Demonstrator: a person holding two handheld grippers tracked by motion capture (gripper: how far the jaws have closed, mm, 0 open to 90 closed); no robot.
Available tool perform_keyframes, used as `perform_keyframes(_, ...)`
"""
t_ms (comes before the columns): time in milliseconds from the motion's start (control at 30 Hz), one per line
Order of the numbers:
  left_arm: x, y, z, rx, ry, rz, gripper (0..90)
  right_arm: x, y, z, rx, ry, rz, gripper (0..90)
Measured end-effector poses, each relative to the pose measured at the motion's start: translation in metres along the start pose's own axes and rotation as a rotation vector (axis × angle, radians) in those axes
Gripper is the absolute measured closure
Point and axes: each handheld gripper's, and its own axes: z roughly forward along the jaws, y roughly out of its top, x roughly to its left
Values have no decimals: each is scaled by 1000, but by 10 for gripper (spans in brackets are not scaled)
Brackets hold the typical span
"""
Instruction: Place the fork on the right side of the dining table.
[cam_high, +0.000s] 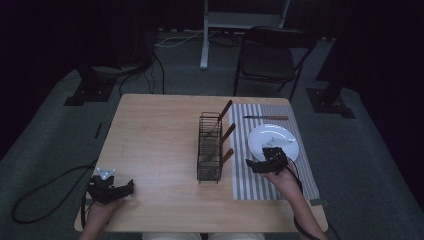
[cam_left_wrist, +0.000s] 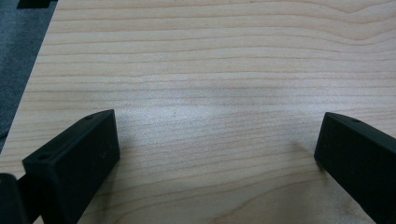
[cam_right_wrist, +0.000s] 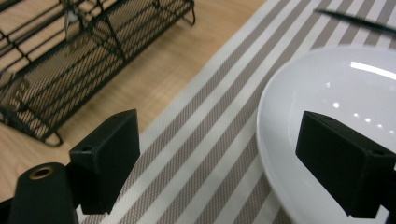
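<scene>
1. Honestly, the right claw (cam_right_wrist: 219, 158) is wide open and empty, one jaw over the round white ceramic plate (cam_right_wrist: 336, 93), the other over the striped woven placemat (cam_right_wrist: 205, 140). Closing carelessly could skid or tip the plate.
2. Swinging toward the black wire rack (cam_right_wrist: 70, 70) beyond it risks a knock.
3. Left claw (cam_left_wrist: 215, 154) hangs wide over bare wooden surface (cam_left_wrist: 210, 70), harmless.

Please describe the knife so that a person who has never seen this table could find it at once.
Look at the striped mat on the right part of the wooden table. Beyond the white plate, near the mat's far edge, lies the knife. It alone lies flat, thin and dark-bladed with a brown handle.
</scene>
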Motion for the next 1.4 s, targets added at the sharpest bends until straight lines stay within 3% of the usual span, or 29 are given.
perform_keyframes(467, 0, 0, 0, -2, -3, 1, 3, -9, 42, 13, -15, 9, -20, 148)
perform_keyframes(1033, 0, 0, 0, -1, -3, 2, 3, -22, 84, 24, -28, 8, -5, 160)
perform_keyframes(1400, 0, 0, 0, -1, -3, 2, 3, -20, 113, 30, -34, 6, -30, 175)
